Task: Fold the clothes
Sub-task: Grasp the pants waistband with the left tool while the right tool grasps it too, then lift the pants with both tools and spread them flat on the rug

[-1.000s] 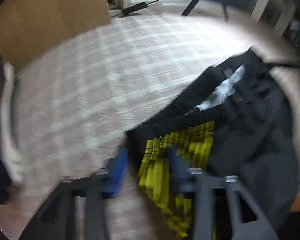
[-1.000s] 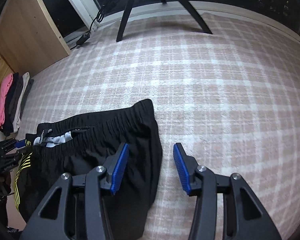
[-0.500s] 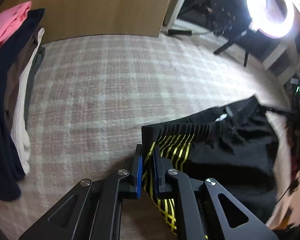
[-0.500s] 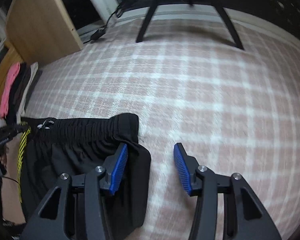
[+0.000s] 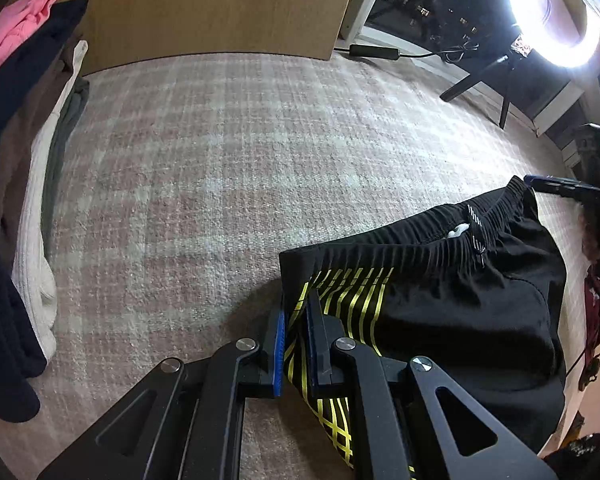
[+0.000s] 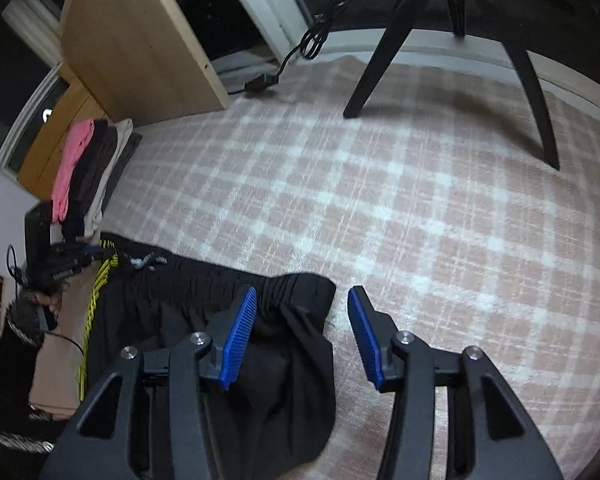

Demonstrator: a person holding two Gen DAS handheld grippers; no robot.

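A pair of black shorts (image 5: 452, 292) with yellow stripes lies spread on a pink and white checked carpet (image 5: 220, 184), waistband toward the far side. The left gripper (image 5: 296, 320) has just been closing and now pinches the near left corner of the shorts, by the striped panel, with cloth caught between its blue pads. The right gripper (image 6: 302, 334) hangs over the shorts' right waistband corner with its jaws spread about halfway; the left pad sits over the fabric, the right pad over bare carpet, and nothing is clamped. The likely trouble: if the left hand lifts or pulls before the right takes hold, the shorts may drag sideways and bunch, giving a crooked fold. The right jaws could also close on only one layer, or catch carpet pile along with the edge. A stack of folded clothes (image 6: 88, 172) lies well apart at the far left.
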